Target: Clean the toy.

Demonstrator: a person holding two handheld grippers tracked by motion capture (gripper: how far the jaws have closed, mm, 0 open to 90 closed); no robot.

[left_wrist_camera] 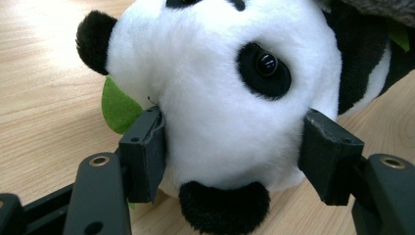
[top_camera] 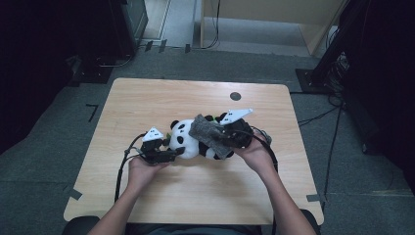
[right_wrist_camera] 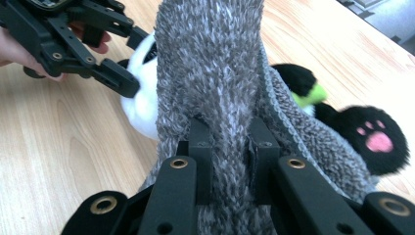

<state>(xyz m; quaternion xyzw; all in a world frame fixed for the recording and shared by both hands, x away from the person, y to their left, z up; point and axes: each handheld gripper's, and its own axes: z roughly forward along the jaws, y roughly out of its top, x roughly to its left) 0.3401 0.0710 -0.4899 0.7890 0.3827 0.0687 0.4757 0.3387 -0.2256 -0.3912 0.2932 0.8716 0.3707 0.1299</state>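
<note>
A black-and-white panda plush [top_camera: 185,134] lies on its side at the middle of the wooden table [top_camera: 147,98]. My left gripper [top_camera: 178,152] comes at it from the left. In the left gripper view both pads press into the white head [left_wrist_camera: 225,98], one on each cheek. A green leaf [left_wrist_camera: 120,107] pokes out behind the head. My right gripper [right_wrist_camera: 230,142] is shut on a grey fuzzy cloth [right_wrist_camera: 210,63], which drapes over the panda's body. A black foot with a pink paw print [right_wrist_camera: 377,139] sticks out beside the cloth. The right gripper view has the left gripper [right_wrist_camera: 132,58] at its top left.
A small black round disc [top_camera: 235,96] sits in the tabletop near the far edge. Bare wood lies all around the plush. Cables [top_camera: 318,117] run over the grey floor to the right, and dark equipment stands at both sides.
</note>
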